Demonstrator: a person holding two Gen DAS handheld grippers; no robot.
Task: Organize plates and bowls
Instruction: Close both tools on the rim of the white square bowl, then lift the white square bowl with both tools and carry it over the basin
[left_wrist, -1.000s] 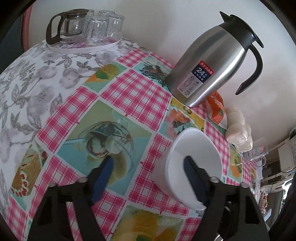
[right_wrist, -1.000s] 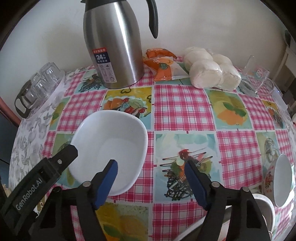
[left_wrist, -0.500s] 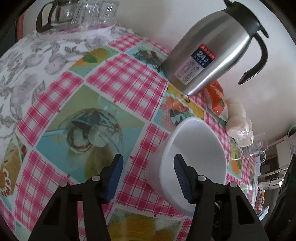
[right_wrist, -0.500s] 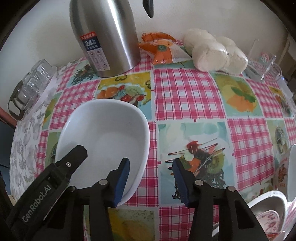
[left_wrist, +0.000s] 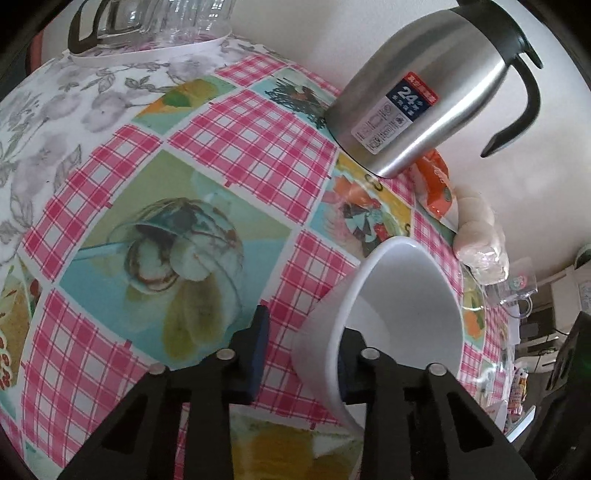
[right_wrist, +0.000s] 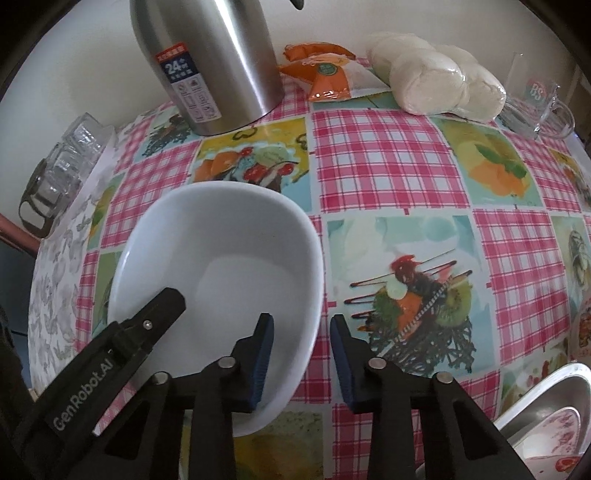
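A white bowl (left_wrist: 402, 306) (right_wrist: 221, 258) with rounded corners sits on the checked tablecloth (right_wrist: 388, 166). My left gripper (left_wrist: 303, 325) straddles its left wall: one finger inside, the blue pad (left_wrist: 260, 343) outside with a strip of cloth still showing between pad and wall. Its jaws are closing. That inner finger of the left gripper (right_wrist: 159, 310) shows in the right wrist view. My right gripper (right_wrist: 301, 319) straddles the bowl's right rim, one pad (right_wrist: 264, 354) inside and one just outside. Its jaws are closing too.
A steel thermos jug (left_wrist: 406, 103) (right_wrist: 218, 62) stands behind the bowl. A tray of glasses (left_wrist: 155, 33) is far left. An orange packet (right_wrist: 325, 74), bagged white buns (right_wrist: 439, 85) and a glass mug (right_wrist: 539, 99) line the back. A metal basin (right_wrist: 535, 391) holds a floral dish at lower right.
Both grippers have dropped closer to the bowl and narrowed their jaws around its opposite walls. The bowl looks larger in both views and has not shifted on the cloth.
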